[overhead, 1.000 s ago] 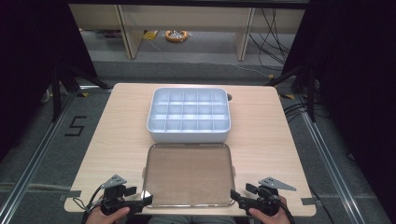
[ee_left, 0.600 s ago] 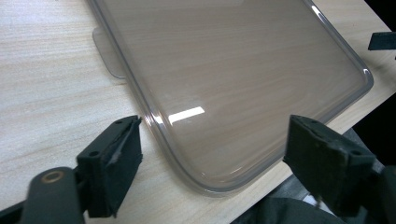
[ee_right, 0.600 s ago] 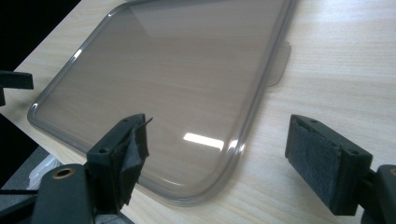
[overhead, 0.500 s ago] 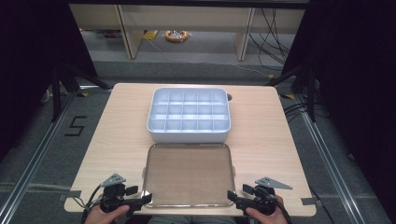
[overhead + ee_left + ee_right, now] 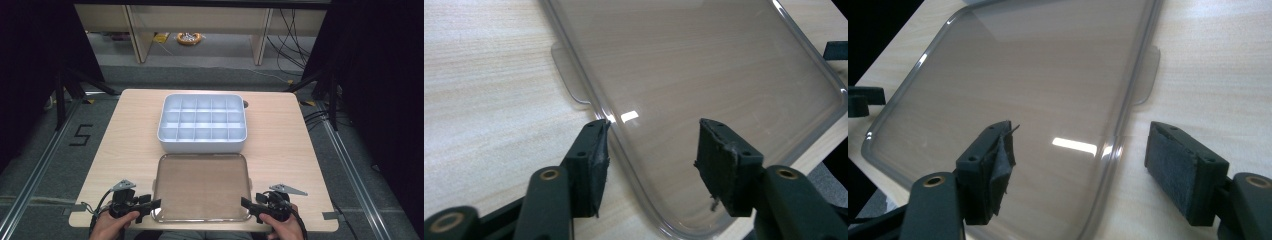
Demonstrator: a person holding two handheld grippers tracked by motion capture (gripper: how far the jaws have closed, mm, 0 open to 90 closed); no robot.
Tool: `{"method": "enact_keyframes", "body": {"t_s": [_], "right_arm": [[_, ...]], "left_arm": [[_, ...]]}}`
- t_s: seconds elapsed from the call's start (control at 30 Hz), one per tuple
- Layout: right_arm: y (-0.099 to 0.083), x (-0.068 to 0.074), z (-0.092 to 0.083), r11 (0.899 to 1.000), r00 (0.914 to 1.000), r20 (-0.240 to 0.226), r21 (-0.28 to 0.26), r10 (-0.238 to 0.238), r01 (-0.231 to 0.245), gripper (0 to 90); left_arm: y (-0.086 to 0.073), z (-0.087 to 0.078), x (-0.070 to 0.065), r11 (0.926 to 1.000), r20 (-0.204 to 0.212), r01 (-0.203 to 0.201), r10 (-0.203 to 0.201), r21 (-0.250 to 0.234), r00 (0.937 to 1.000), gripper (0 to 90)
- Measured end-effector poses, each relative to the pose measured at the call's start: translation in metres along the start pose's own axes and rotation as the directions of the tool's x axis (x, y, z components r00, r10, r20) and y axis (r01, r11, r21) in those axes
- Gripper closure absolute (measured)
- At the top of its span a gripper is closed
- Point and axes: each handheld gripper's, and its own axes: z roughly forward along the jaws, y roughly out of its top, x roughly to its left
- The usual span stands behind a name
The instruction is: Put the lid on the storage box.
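A clear, smoky plastic lid lies flat on the wooden table near its front edge. Behind it stands a white compartment box with its cells showing. My left gripper is open at the lid's front left corner, its jaws straddling the lid's rim. My right gripper is open at the front right corner, one jaw over the lid and the other outside the rim. Neither holds anything. Each side of the lid has a small tab.
The table's front edge runs just under both hands. Bare wood lies left and right of the lid and box. A dark hole sits in the table by the box's back right corner. Shelving and cables stand on the floor beyond.
Both grippers have moved inward toward the lid's front corners; their jaws now straddle its rim. The lid and box have not moved.
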Motion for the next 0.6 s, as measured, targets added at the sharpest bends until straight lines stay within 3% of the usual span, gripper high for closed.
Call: {"method": "enact_keyframes", "body": {"t_s": [0.1, 0.13, 0.17, 0.33, 0.4, 0.43, 0.5, 0.57, 0.6], "right_arm": [[0.003, 0.001, 0.004, 1.000, 1.0000, 0.006, 0.004, 0.004, -0.004, 29.3], [0.004, 0.000, 0.006, 1.000, 0.9999, 0.011, 0.008, -0.001, 0.001, 29.4], [0.005, 0.000, 0.009, 1.000, 1.0000, -0.002, 0.014, 0.001, -0.001, 29.6], [0.008, 0.000, 0.014, 1.000, 0.9999, 0.012, 0.010, 0.006, -0.006, 31.0], [0.009, -0.002, 0.015, 1.000, 0.9999, 0.014, 0.008, 0.005, -0.005, 33.0], [0.010, -0.003, 0.017, 1.000, 0.9999, 0.014, 0.003, 0.004, -0.004, 34.6], [0.010, -0.003, 0.017, 1.000, 1.0000, 0.006, 0.001, 0.008, -0.008, 34.8], [0.011, -0.002, 0.018, 0.999, 0.9992, 0.004, -0.008, 0.040, -0.040, 34.3], [0.010, 0.000, 0.017, 0.994, 0.9944, -0.003, -0.010, 0.105, -0.105, 34.0]], "left_arm": [[0.003, 0.003, 0.004, 0.9999, -0.021, 0.006, -0.006, 0.011, 0.9998, 48.1], [0.004, 0.005, 0.005, 0.9996, -0.021, 0.028, -0.028, 0.003, 0.9994, 48.7], [0.005, 0.006, 0.007, 0.9996, -0.024, 0.002, -0.001, 0.029, 0.9997, 49.9], [0.007, 0.011, 0.004, 0.9992, -0.020, 0.040, -0.039, 0.011, 0.9990, 50.7], [0.008, 0.013, 0.004, 0.9993, -0.021, 0.036, -0.036, 0.013, 0.9992, 51.4], [0.009, 0.013, 0.005, 0.9996, -0.028, 0.013, -0.012, 0.023, 0.9995, 51.7], [0.010, 0.016, 0.002, 0.9996, -0.026, 0.029, -0.029, 0.008, 0.9992, 51.7], [0.010, 0.014, 0.003, 0.9995, -0.030, -0.009, 0.010, 0.031, 0.9995, 51.5], [0.009, 0.014, 0.003, 0.9995, -0.031, -0.011, 0.012, 0.028, 0.9994, 52.3]]}}
